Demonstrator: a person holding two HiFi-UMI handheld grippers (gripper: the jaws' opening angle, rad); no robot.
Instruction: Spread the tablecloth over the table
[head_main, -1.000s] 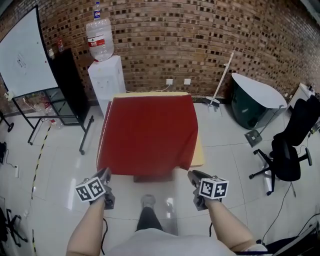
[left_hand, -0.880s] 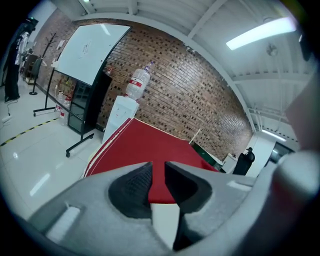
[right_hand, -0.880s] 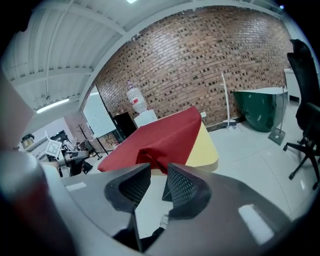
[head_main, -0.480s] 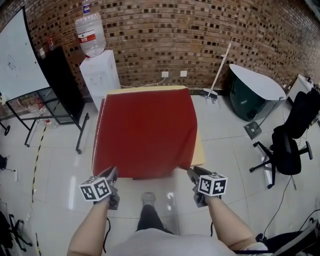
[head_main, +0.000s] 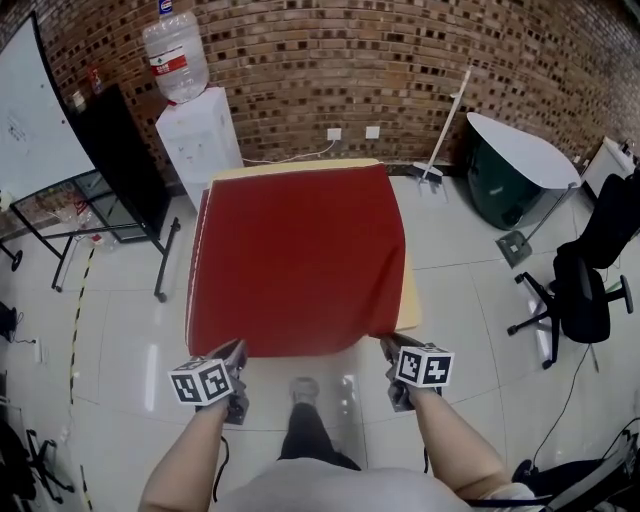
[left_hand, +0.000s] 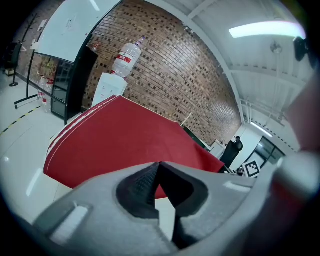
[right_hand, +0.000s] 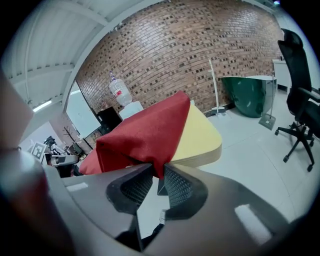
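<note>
A red tablecloth (head_main: 295, 260) covers most of a yellow table (head_main: 408, 300), whose right rim stays bare. My left gripper (head_main: 238, 347) is at the cloth's near edge, left of middle. Its jaws have just closed, and in the left gripper view the left gripper (left_hand: 159, 165) tips meet on the hanging hem of the tablecloth (left_hand: 125, 135). My right gripper (head_main: 386, 343) is at the near right corner. Its jaws have also just been closing. In the right gripper view the right gripper (right_hand: 159, 172) pinches the corner of the tablecloth (right_hand: 145, 132).
A water dispenser (head_main: 195, 140) and a whiteboard (head_main: 35, 110) stand at the far left by the brick wall. A broom (head_main: 445, 125), a green tub (head_main: 515, 180) and a black office chair (head_main: 590, 290) are on the right. The person's shoe (head_main: 303, 388) is on the tiled floor between the grippers.
Both grippers have sunk and come in to the cloth's near edge. The left gripper's tip now overlaps the hem, and the right one is at the near right corner.
</note>
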